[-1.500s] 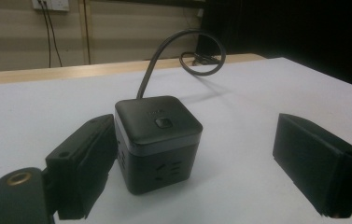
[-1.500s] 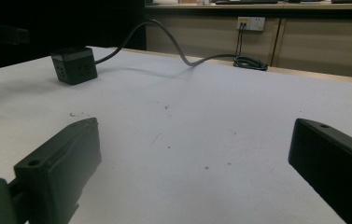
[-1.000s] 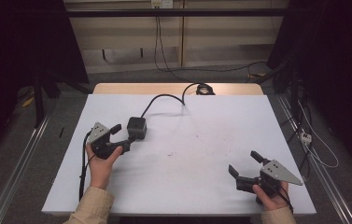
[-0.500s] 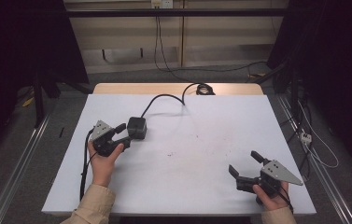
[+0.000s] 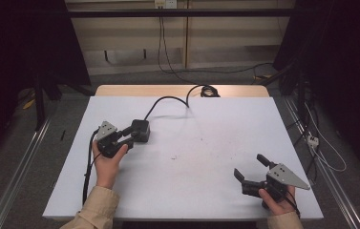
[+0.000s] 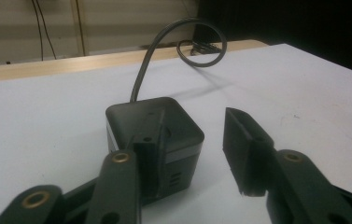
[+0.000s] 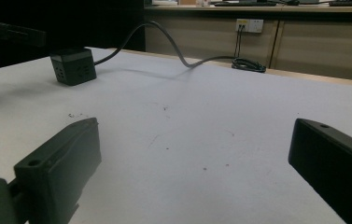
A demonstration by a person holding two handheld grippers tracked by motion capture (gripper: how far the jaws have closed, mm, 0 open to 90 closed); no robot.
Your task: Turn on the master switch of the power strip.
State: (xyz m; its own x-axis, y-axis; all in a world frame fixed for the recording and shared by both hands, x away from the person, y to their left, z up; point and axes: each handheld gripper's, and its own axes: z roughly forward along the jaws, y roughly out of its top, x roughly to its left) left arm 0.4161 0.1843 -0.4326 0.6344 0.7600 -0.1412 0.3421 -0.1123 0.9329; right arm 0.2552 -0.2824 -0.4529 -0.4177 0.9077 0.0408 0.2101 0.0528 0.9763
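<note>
Left hand-held gripper [image 5: 129, 135] has just been closing on the black power cube [image 5: 140, 130], which sits on the white surface [image 5: 206, 157] at its left side, cable [image 5: 168, 100] trailing off to the far edge. In the left gripper view one jaw lies against the cube's side, the other stands clear of it, so no pinch yet, cube only partly btwn them. Risk, imo: off-centre squeeze shoves or twists the cube, or the stiff cable tugs it free on lift. Right hand-held gripper [image 5: 254, 172], well apart from the cube near the front edge, gapes wide, holding nothing.
</note>
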